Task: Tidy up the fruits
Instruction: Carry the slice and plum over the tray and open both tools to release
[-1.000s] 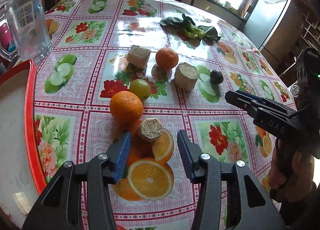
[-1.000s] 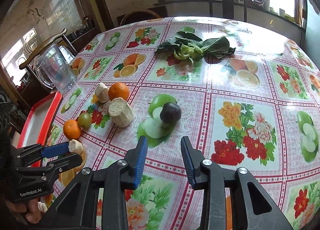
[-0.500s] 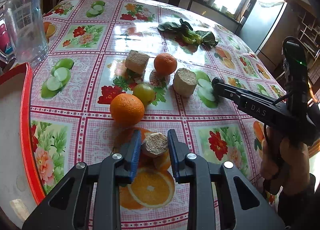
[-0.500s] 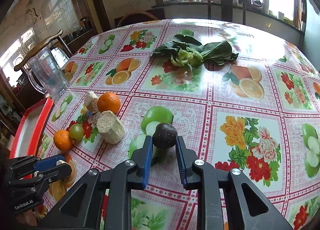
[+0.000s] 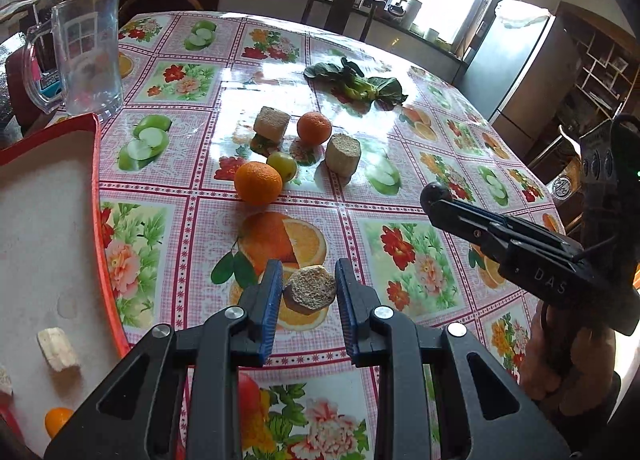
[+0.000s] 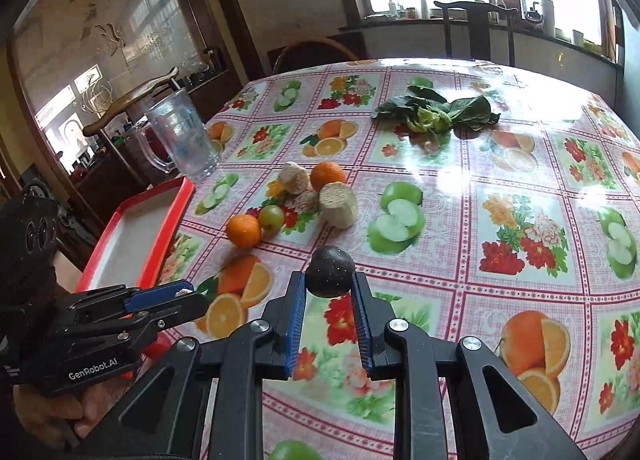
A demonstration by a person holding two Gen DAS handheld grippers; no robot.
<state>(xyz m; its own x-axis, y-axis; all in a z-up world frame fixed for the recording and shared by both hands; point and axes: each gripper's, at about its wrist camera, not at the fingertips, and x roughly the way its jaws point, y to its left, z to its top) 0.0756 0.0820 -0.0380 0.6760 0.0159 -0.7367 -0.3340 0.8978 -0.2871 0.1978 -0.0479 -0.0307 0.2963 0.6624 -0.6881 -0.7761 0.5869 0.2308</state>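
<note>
With both pieces lifted clear of the surface (image 5: 192, 203), each hand-held gripper is carrying something. The left hand-held gripper (image 5: 307, 292) clamps a tan corn chunk (image 5: 312, 289) by its sides, cut face toward the camera, over the near edge. The right hand-held gripper (image 6: 329, 292) pinches a dark round fruit (image 6: 330, 271) at its fingertips, likely so it can be dropped cleanly. Beyond, two oranges (image 5: 258, 182), a green fruit (image 5: 282, 165) and two more corn chunks (image 5: 343, 153) cluster mid-surface, leafy greens (image 5: 356, 83) farther back. A red tray (image 5: 96, 179) at the left edge, a pale piece (image 5: 58, 348) already in it, looks like the destination.
</note>
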